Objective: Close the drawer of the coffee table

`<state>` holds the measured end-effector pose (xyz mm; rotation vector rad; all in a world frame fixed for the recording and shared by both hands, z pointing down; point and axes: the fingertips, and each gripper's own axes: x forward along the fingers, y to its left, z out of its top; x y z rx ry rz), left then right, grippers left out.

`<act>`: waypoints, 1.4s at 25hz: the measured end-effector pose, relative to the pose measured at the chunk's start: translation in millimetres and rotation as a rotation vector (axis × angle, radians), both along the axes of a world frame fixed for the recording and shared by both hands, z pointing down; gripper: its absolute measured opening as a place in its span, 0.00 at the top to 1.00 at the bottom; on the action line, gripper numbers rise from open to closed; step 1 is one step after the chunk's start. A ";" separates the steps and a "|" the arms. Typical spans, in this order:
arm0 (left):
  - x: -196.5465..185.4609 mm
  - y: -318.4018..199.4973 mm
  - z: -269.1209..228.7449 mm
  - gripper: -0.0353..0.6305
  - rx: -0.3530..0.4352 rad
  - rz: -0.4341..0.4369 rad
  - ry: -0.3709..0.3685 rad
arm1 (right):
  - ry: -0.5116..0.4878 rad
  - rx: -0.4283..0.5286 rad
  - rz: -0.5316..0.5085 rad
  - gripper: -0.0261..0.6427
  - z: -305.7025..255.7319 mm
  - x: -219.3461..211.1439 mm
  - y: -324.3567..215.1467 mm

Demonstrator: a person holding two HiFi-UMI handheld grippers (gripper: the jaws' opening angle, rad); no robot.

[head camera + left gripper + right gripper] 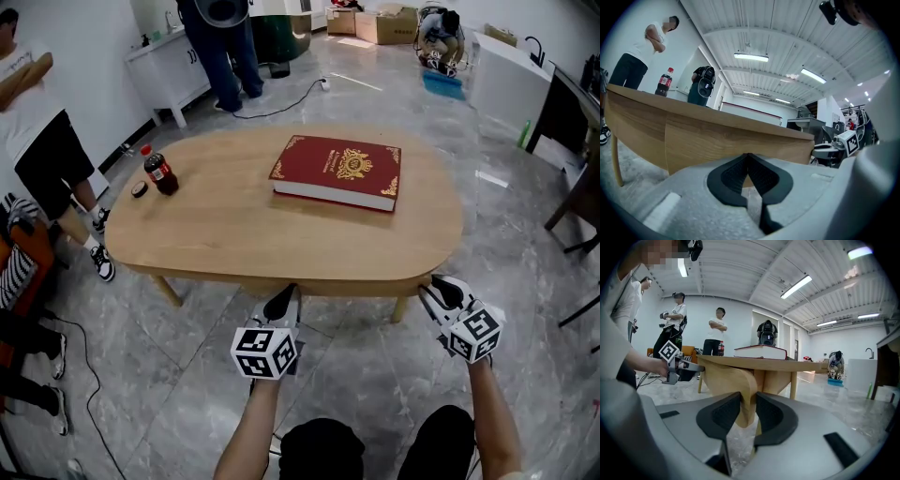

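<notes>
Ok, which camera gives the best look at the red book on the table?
The head view: it looks down on the red book's whole cover, lying flat on the table. The right gripper view catches only its edge, side-on. The left gripper view doesn't show it.

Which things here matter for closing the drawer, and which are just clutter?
Job:
- coffee table
- drawer front
- left gripper
- right gripper

Clutter:
- red book
- cola bottle
- bottle cap
</notes>
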<state>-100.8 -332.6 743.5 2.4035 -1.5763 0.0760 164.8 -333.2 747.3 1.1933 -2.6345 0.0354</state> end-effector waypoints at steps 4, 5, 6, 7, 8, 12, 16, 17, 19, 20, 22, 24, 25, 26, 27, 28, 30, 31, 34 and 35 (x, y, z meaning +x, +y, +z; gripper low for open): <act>3.7 -5.8 1.7 0.93 -0.003 -0.004 0.002 | 0.001 0.001 0.031 0.80 -0.7 4.2 -4.3; 4.4 -8.1 1.5 0.93 -0.002 -0.002 -0.002 | -0.007 0.005 0.041 0.80 -1.2 5.0 -6.1; 4.4 -10.3 1.1 0.93 -0.001 0.000 -0.005 | -0.017 0.008 0.050 0.80 -1.5 5.1 -8.0; 3.9 -12.2 0.6 0.93 0.001 0.003 -0.008 | -0.027 0.011 0.058 0.80 -1.5 4.8 -9.8; 3.1 -13.5 0.2 0.93 0.002 0.004 -0.010 | -0.036 0.013 0.065 0.80 -1.1 4.4 -11.2; 2.2 -15.4 0.1 0.93 0.004 -0.009 -0.002 | -0.045 0.013 0.075 0.80 -0.7 4.4 -13.8; 2.8 -19.5 0.3 0.93 0.004 -0.012 -0.010 | -0.055 0.013 0.100 0.80 -0.4 5.3 -17.3; 2.8 -21.1 -0.2 0.93 0.003 -0.010 -0.018 | -0.058 0.012 0.109 0.80 -0.6 5.3 -18.7; 3.6 -22.1 -0.6 0.93 0.008 -0.006 -0.030 | -0.067 0.013 0.121 0.80 -0.5 6.3 -19.5; 4.0 -21.8 -0.2 0.93 0.011 -0.006 -0.034 | -0.075 0.014 0.126 0.80 -0.1 7.1 -19.2; 3.7 -20.5 0.9 0.93 0.009 -0.016 -0.039 | -0.095 0.018 0.140 0.80 1.0 7.5 -18.4; 3.2 -18.2 0.0 0.93 0.003 -0.027 -0.040 | -0.111 0.018 0.159 0.80 2.4 6.7 -17.5; 3.8 -16.6 -1.7 0.93 0.000 -0.030 -0.038 | -0.117 0.014 0.171 0.80 3.0 6.5 -17.1; 5.0 -14.6 -3.8 0.93 -0.004 -0.032 -0.037 | -0.122 0.007 0.185 0.81 3.5 6.6 -16.7; 6.7 -12.1 -6.3 0.93 -0.012 -0.033 -0.038 | -0.126 -0.005 0.202 0.81 3.6 7.1 -16.2; 8.7 -8.7 -8.9 0.93 -0.025 -0.032 -0.041 | -0.130 -0.020 0.220 0.82 3.3 7.8 -15.3; 13.6 1.5 -15.5 0.93 -0.059 -0.024 -0.056 | -0.142 -0.061 0.249 0.82 1.4 9.5 -11.5; 15.8 8.2 -19.7 0.93 -0.076 -0.018 -0.067 | -0.147 -0.080 0.254 0.82 -0.7 9.4 -8.1; 17.0 31.2 -37.1 0.93 -0.129 -0.012 -0.097 | -0.149 -0.130 0.226 0.83 -12.3 0.1 9.4; 15.8 39.1 -45.1 0.93 -0.146 -0.016 -0.102 | -0.146 -0.148 0.213 0.83 -17.1 -4.9 16.7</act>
